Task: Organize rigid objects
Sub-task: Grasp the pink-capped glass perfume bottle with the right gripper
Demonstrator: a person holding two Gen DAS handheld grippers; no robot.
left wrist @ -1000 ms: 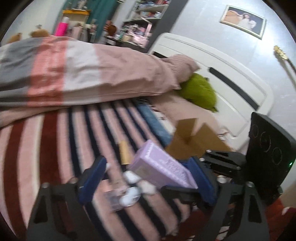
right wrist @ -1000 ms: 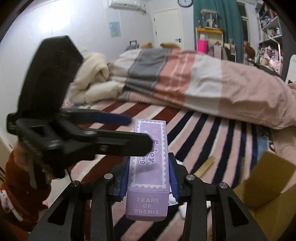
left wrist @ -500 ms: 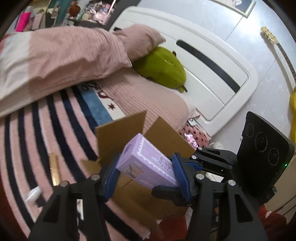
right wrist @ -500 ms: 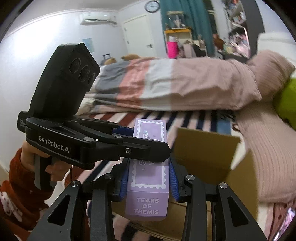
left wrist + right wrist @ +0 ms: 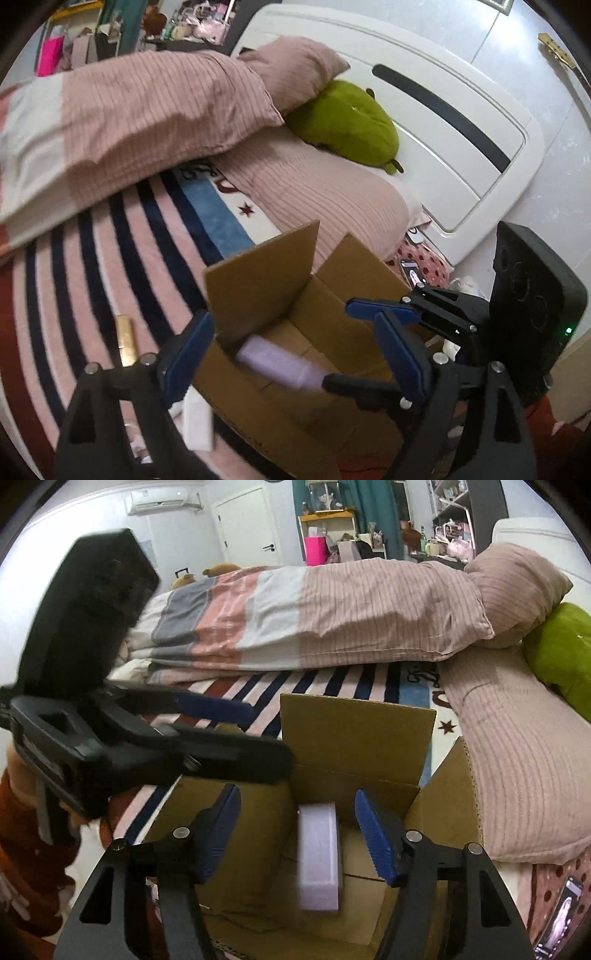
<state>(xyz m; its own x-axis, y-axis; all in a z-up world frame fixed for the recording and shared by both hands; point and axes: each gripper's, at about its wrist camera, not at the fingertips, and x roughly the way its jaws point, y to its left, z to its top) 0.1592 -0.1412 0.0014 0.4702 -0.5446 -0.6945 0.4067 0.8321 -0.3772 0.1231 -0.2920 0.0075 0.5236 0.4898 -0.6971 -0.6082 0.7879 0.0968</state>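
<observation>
The right gripper point(image 5: 299, 834) stands with its jaws wide apart, the lilac box point(image 5: 318, 856) loose between them and blurred, inside the open cardboard carton point(image 5: 354, 734). The left gripper point(image 5: 291, 354) also gapes wide above the carton, holding nothing. The lilac box looks like a light, stiff carton with smooth printed faces, probably best pinched across its two long flat sides. A gold tube point(image 5: 125, 341) lies on the striped blanket point(image 5: 74, 266) beside the carton.
</observation>
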